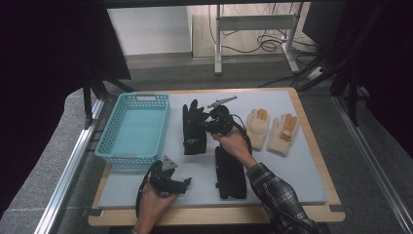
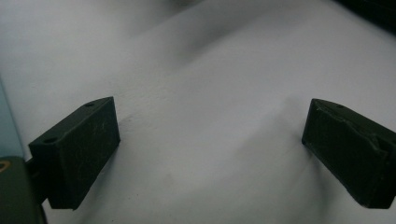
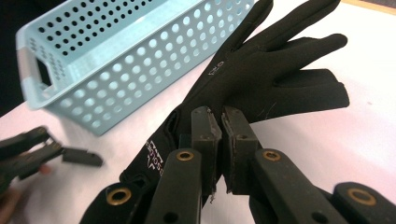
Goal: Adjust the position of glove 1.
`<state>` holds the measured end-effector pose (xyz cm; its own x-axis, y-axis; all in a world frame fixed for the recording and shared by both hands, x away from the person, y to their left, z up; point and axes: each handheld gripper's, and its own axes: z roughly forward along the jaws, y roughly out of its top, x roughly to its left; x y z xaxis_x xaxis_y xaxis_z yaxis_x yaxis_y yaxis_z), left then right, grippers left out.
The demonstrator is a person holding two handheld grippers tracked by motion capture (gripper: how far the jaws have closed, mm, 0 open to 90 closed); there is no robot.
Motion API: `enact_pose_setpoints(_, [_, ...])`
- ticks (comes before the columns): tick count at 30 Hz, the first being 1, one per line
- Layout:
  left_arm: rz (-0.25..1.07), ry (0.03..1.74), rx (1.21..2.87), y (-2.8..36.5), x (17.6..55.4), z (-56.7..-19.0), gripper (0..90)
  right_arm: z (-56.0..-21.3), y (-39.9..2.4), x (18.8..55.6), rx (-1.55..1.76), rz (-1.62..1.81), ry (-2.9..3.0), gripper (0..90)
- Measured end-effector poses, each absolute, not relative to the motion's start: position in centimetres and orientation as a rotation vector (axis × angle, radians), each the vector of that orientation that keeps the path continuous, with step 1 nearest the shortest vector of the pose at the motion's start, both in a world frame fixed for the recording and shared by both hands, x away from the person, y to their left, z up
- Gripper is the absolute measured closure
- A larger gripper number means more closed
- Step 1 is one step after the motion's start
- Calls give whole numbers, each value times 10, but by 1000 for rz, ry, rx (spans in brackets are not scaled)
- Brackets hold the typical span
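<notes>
Hovering over the black glove (image 1: 193,127) lying just right of the blue basket (image 1: 132,127), the right gripper (image 1: 210,125) has its jaws clenched with nothing between them. At seven o'clock on the table (image 1: 302,161), the left gripper (image 1: 181,184) rests released.

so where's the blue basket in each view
high view: the blue basket sits at the left of the white mat, left of the black glove.
left gripper view: a pale blue sliver at the left edge may be its wall; too little to tell.
right gripper view: upper left, behind the black glove.
shared landmark: the white mat under everything.
</notes>
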<state>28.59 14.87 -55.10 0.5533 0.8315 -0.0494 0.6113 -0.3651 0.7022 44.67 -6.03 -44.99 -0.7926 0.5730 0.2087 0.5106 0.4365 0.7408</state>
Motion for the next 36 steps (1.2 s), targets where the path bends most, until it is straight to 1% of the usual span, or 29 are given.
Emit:
enact_pose_setpoints(10, [414, 1154, 2105, 149, 286, -551, 42, -434, -112, 399, 971, 1346, 2587, 835])
enact_pose_setpoints(16, [414, 1156, 2102, 148, 286, -551, 42, -433, -148, 366, 971, 1373, 2578, 834])
enact_pose_setpoints(21, [414, 1156, 2100, 148, 286, -551, 41, -444, -175, 341, 1004, 1374, 2591, 834])
enact_pose_setpoints(24, [415, 1156, 2099, 148, 286, -551, 42, -452, -183, 333, 1017, 1375, 2600, 834])
enact_pose_setpoints(31, [414, 1160, 2100, 148, 286, -551, 42, -477, -184, 332, 1009, 1268, 2640, 826])
enact_pose_setpoints(33, [413, 1157, 2105, 149, 286, -551, 42, -485, -183, 332, 989, 1197, 2629, 806])
enact_pose_setpoints(34, [413, 1157, 2105, 149, 286, -551, 42, -489, -184, 332, 973, 1168, 2619, 776])
enact_pose_setpoints(35, [414, 1154, 2111, 149, 286, -551, 42, -492, -185, 333, 969, 1162, 2615, 711])
enact_pose_setpoints(36, [414, 1155, 2110, 149, 286, -551, 42, -493, -188, 333, 976, 1153, 2598, 613])
